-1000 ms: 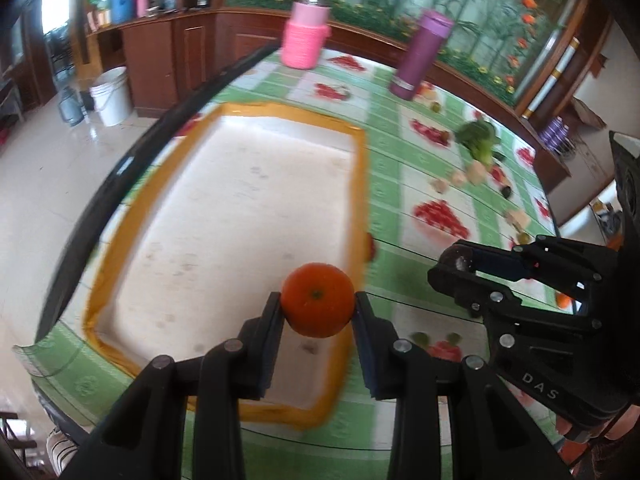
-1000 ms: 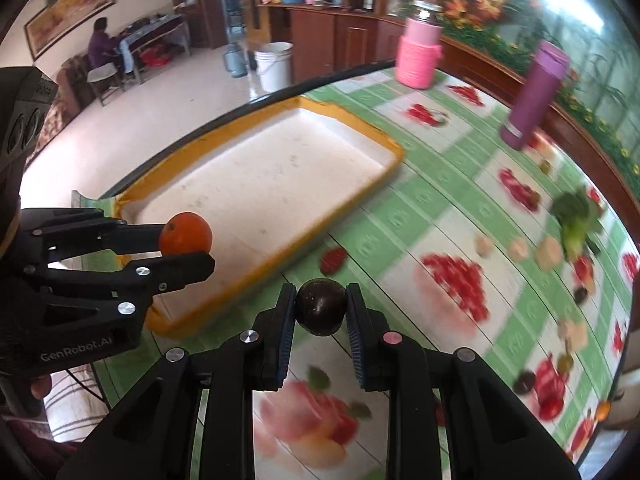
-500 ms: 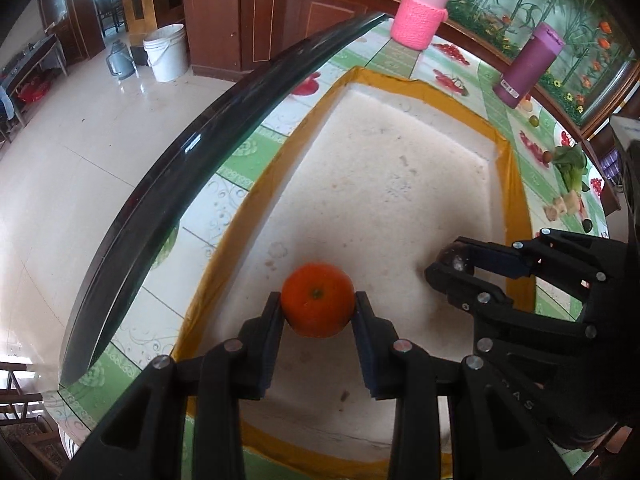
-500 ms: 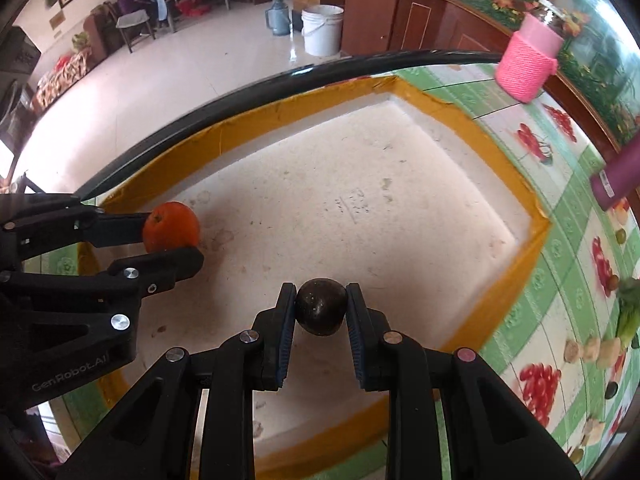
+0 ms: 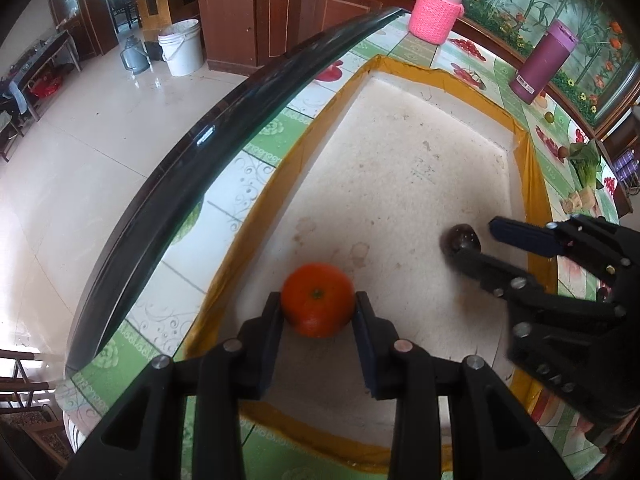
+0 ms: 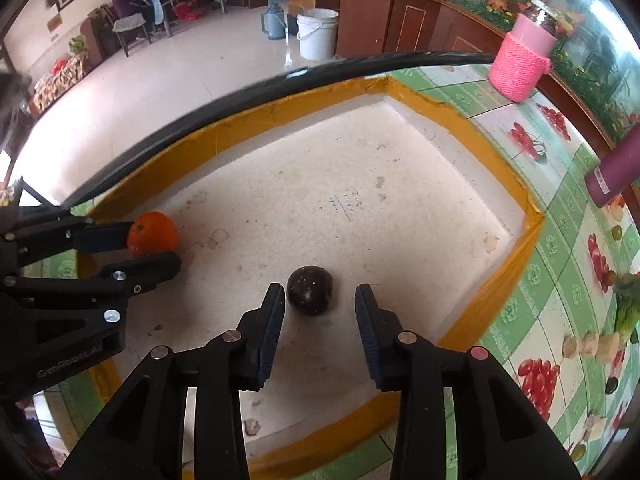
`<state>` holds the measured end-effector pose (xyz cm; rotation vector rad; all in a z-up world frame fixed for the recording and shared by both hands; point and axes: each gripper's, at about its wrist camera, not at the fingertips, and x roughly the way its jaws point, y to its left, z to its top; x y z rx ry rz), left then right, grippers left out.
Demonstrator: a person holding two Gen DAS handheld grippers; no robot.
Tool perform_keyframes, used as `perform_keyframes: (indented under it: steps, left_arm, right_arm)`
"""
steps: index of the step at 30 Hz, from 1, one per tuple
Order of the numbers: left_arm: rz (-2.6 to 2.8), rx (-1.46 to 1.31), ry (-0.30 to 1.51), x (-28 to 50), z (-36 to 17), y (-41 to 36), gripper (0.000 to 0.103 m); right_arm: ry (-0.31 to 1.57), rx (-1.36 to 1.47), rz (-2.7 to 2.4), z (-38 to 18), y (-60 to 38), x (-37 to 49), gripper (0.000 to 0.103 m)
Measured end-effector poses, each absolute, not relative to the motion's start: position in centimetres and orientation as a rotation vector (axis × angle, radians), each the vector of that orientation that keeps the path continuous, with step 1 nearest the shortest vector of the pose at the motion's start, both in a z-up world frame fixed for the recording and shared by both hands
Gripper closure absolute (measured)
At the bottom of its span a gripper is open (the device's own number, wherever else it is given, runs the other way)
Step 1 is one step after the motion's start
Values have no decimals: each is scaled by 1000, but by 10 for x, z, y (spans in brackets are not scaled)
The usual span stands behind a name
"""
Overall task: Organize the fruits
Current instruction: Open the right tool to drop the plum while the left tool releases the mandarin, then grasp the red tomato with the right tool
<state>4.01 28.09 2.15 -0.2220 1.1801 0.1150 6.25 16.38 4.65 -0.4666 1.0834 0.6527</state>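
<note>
Two tools: left tool (image 5: 318, 312) clamps orange (image 5: 317, 305); right tool (image 6: 320, 312) apart around plum (image 6: 309, 290).

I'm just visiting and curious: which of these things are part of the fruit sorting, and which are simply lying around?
Part of the job:
orange, in the left gripper
dark fruit, released by the right gripper
yellow-rimmed tray

Lying about:
pink knitted jar
purple flask
white bucket

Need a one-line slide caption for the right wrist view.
Right tool open around dark fruit resting in yellow-rimmed tray; left tool grips orange.
</note>
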Motion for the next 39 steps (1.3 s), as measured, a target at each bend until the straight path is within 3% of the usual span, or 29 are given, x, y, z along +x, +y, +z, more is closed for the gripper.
perform_keyframes:
  steps: [3,6,8,10,22,31,35,39]
  left_arm:
    - [123,-222,1164,30,26,279,65]
    - [126,-219,1144,21,33,275,64]
    - [124,-212,1120,15,40,270,55]
    - [123,-191,1090,10,49,262,49]
    - [-42,-87,1030,6,80,171,28]
    - [-203,10,1029,1,87,82,26]
    - [-256,56,1022,-2,91,47,23]
    - [-293,89,1024,-3,93,18,21]
  right_arm:
    - [1052,-427,649,64,153,52,68]
    - [1022,-379,639,80,141,41,60]
    - [994,-355,613,89,130,33,39]
    - [965,-332,590,98,118,24,35]
    - [989,-201,355,102,-3,-13,27]
    - [990,-126,149,98,-103,-56,26]
    - [982,-107,53,99,-139,-70,18]
    - [976,-107,-43,100,-172,-80,16]
